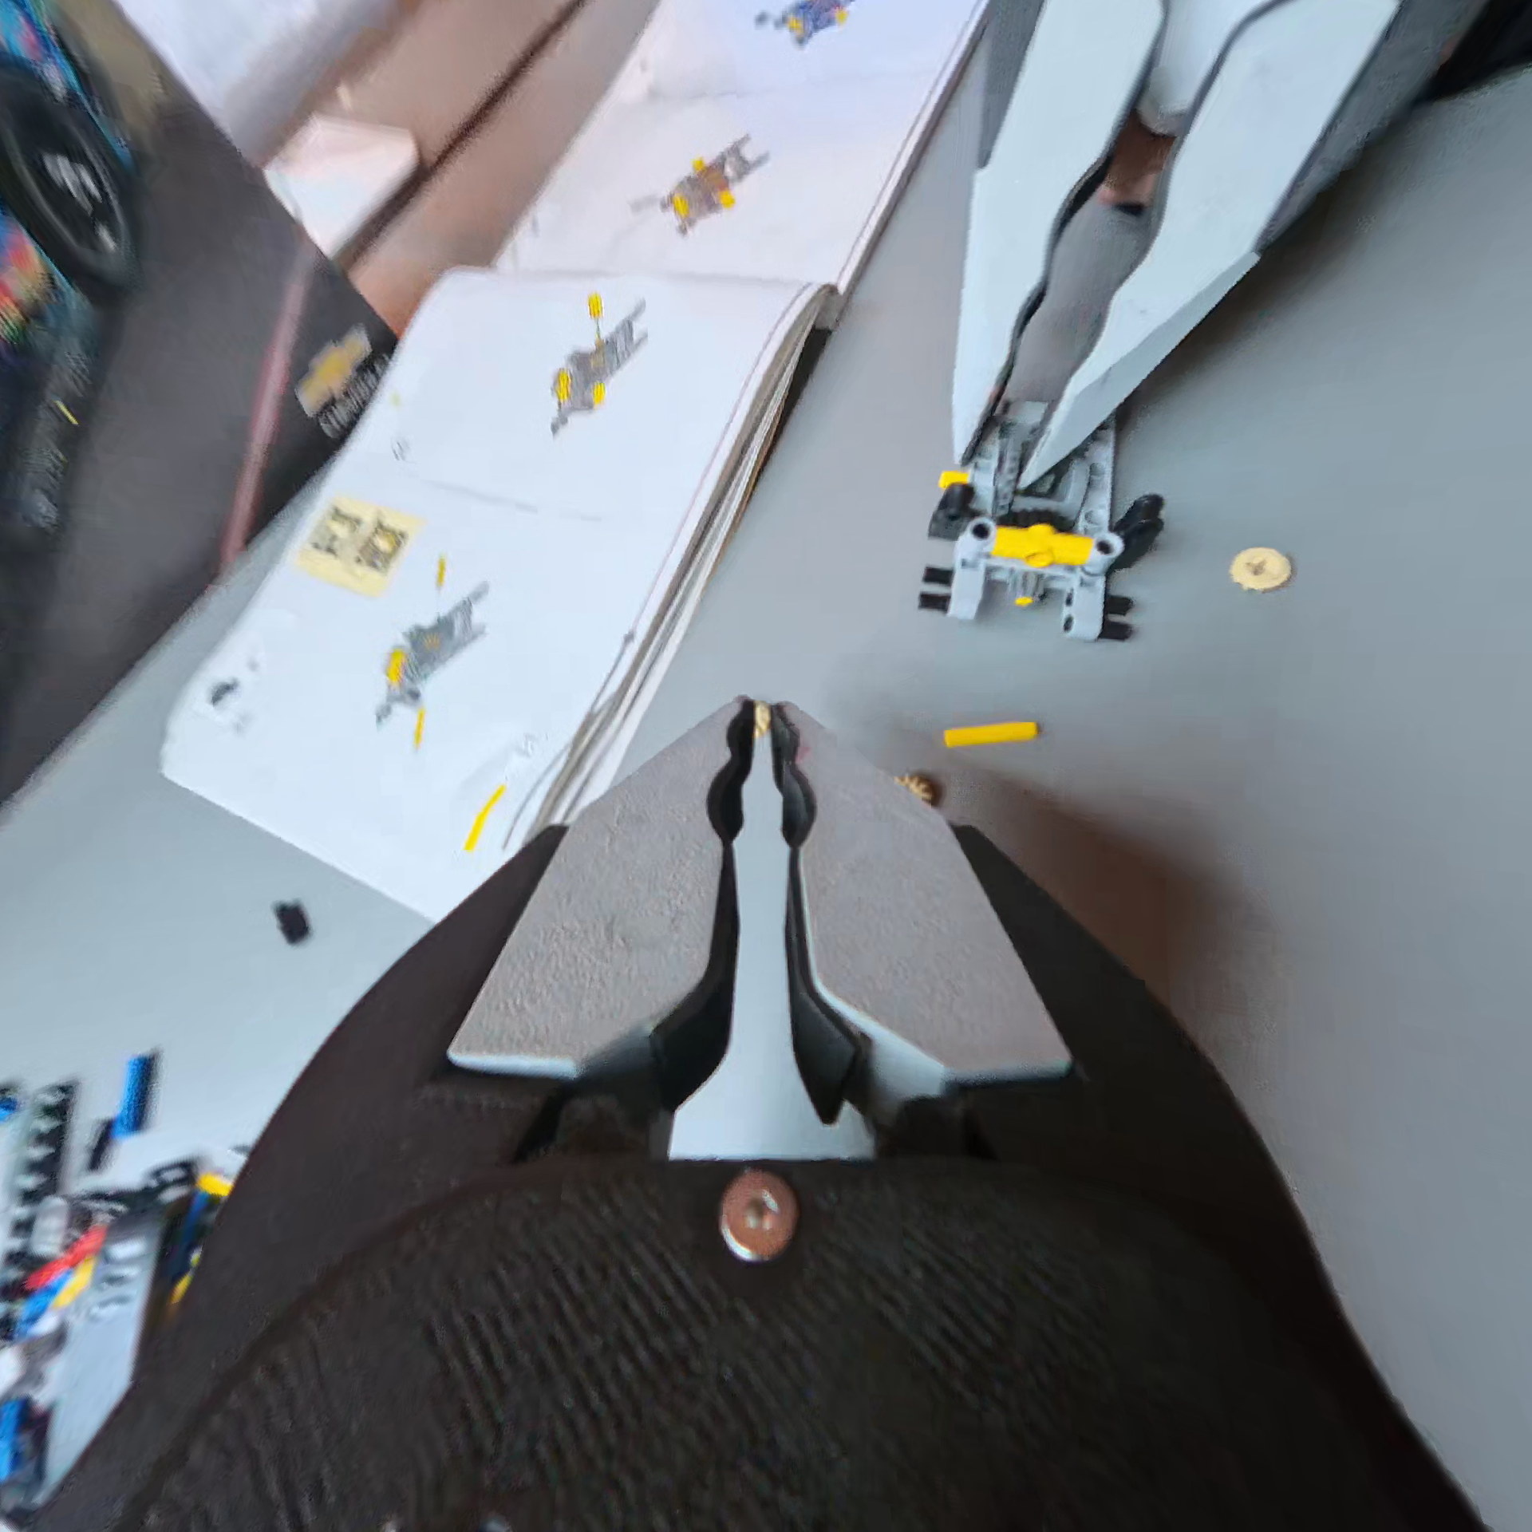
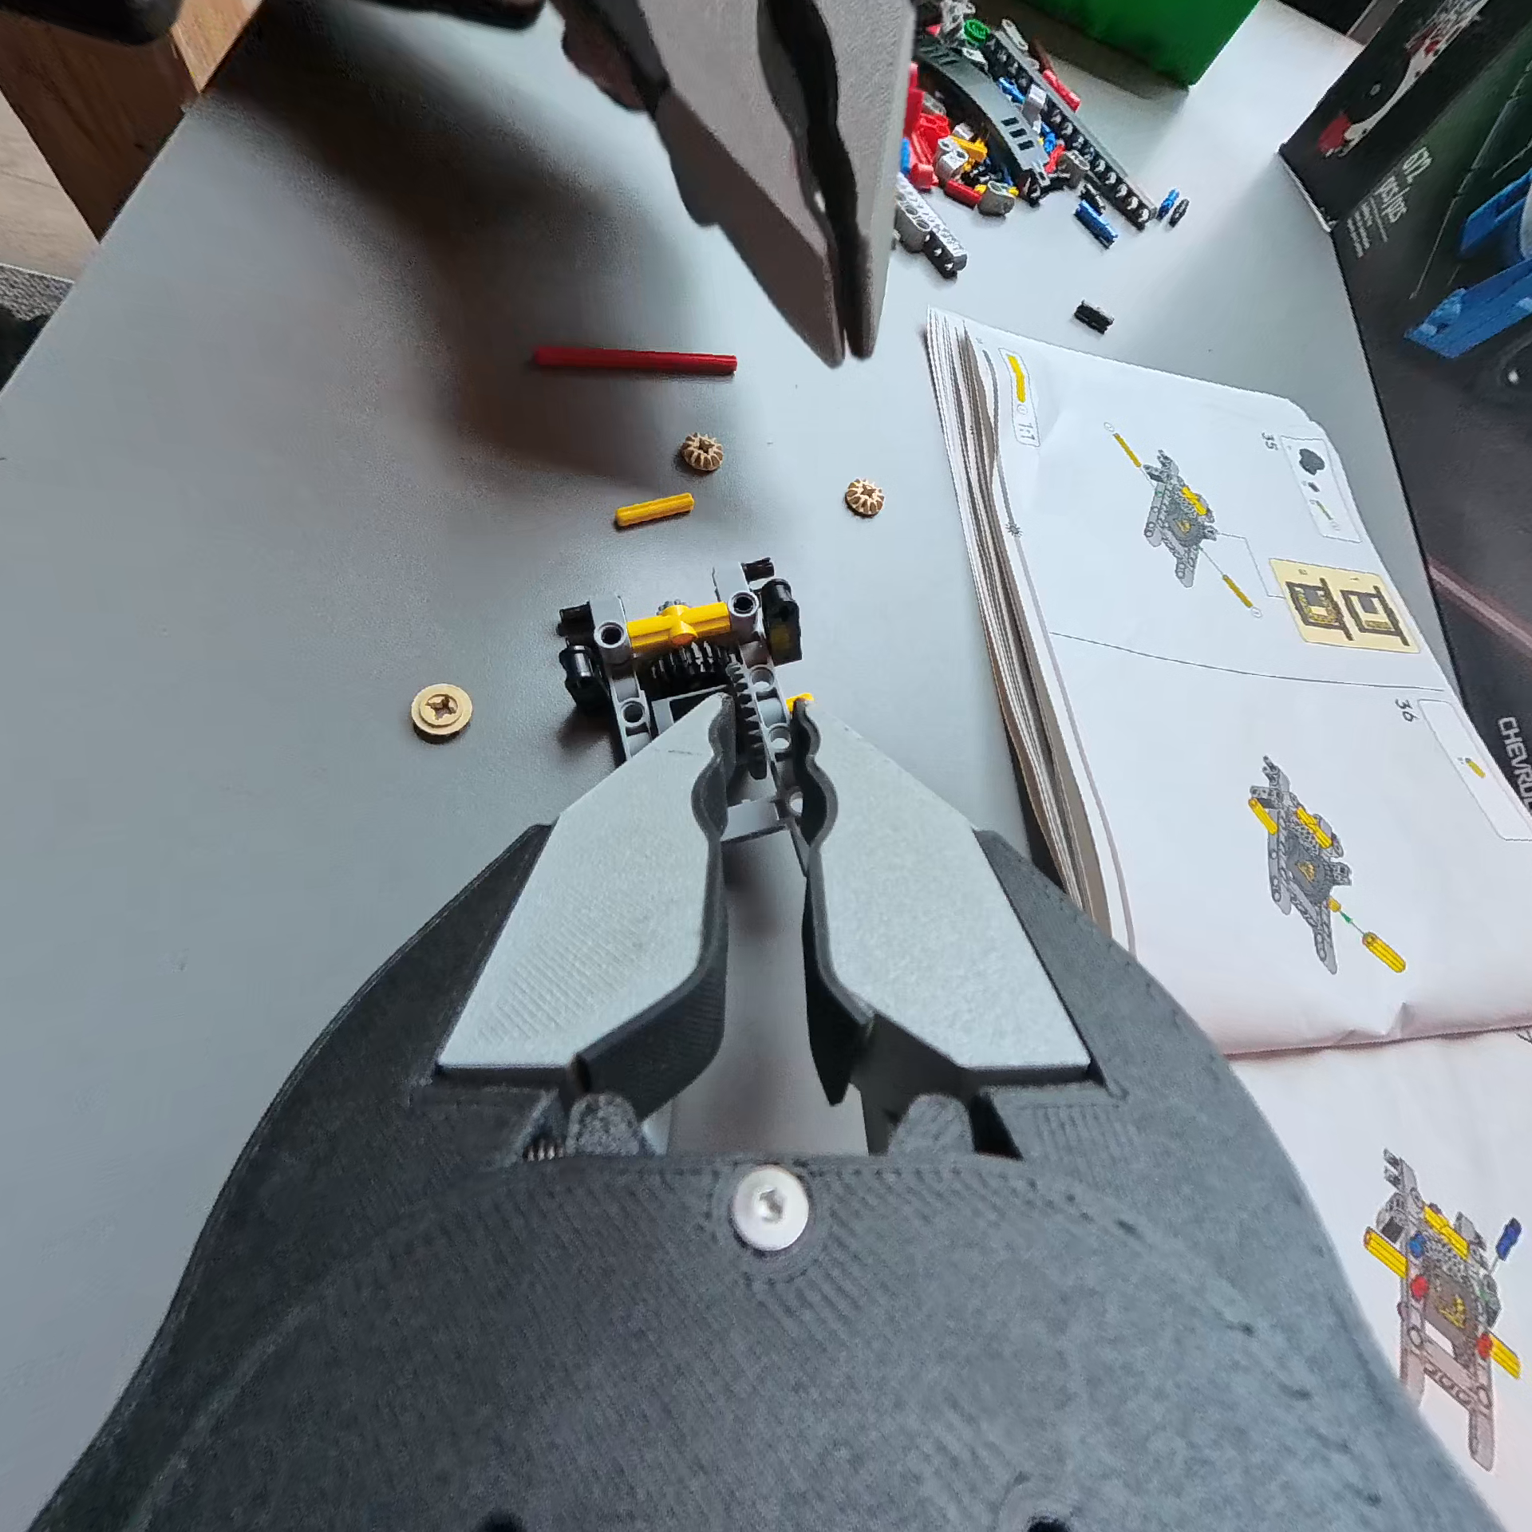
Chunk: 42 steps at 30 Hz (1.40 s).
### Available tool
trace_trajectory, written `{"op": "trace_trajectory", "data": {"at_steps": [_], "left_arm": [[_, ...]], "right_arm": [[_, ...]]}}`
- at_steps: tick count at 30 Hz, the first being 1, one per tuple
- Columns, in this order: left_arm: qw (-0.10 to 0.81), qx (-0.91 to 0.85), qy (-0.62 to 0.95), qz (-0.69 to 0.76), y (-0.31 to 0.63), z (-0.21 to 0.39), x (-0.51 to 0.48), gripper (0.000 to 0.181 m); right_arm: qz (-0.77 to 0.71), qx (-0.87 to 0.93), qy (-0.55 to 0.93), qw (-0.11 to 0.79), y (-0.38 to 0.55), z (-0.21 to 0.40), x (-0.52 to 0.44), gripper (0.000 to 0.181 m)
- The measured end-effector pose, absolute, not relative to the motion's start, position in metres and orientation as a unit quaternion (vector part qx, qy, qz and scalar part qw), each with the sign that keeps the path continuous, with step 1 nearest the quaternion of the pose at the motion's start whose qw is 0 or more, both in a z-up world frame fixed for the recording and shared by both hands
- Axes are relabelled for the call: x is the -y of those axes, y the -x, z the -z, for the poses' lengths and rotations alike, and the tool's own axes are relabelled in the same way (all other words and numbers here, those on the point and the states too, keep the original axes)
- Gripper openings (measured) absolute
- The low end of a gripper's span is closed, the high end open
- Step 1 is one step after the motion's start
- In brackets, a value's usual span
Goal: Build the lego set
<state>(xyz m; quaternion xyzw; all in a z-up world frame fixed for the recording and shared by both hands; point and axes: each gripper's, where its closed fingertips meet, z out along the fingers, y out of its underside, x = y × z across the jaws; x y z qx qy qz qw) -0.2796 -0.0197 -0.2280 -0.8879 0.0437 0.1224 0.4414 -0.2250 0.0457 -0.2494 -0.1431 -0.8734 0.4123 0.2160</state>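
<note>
The left gripper (image 1: pixel 761 711) pinches a tiny tan gear (image 1: pixel 760 718) at its very tips above the table; it could slip out. The right gripper (image 2: pixel 758 715) clamps the grey gearbox assembly (image 2: pixel 681 645) on the grey table (image 2: pixel 249 497); twisting might unseat pieces. Loose nearby: two tan gears (image 2: pixel 701 452) (image 2: pixel 864 496), one tan disc (image 2: pixel 441 710), one yellow axle (image 2: pixel 654 510), one red axle (image 2: pixel 634 360)

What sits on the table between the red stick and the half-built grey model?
In the right wrist view, a tan gear and a short yellow axle lie between the red stick and the model.
</note>
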Motion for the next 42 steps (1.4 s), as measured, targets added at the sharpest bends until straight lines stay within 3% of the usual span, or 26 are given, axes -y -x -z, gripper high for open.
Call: {"op": "trace_trajectory", "data": {"at_steps": [2, 8, 19, 30, 37, 42], "left_arm": [[0.431, -0.01, 0.9, -0.062, 0.282, 0.228, 0.026, 0.011], [0.378, 0.014, 0.923, 0.069, 0.257, 0.234, 0.041, 0.01], [0.309, -0.013, 0.951, 0.029, 0.251, 0.267, 0.036, 0.014], [0.318, -0.02, 0.948, 0.024, 0.249, 0.267, 0.033, 0.007], [0.321, -0.002, 0.946, 0.053, 0.249, 0.266, 0.037, 0.017], [0.321, -0.005, 0.946, 0.041, 0.251, 0.267, 0.033, 0.014]], "right_arm": [[-0.412, 0.873, 0.143, 0.216, 0.225, 0.249, -0.046, 0.009], [-0.41, 0.873, 0.141, 0.221, 0.225, 0.249, -0.046, 0.009], [-0.41, 0.873, 0.141, 0.221, 0.226, 0.249, -0.046, 0.009], [-0.409, 0.873, 0.141, 0.224, 0.226, 0.249, -0.045, 0.009], [-0.41, 0.873, 0.142, 0.223, 0.226, 0.249, -0.045, 0.009], [-0.409, 0.873, 0.141, 0.224, 0.226, 0.249, -0.045, 0.009]]}}
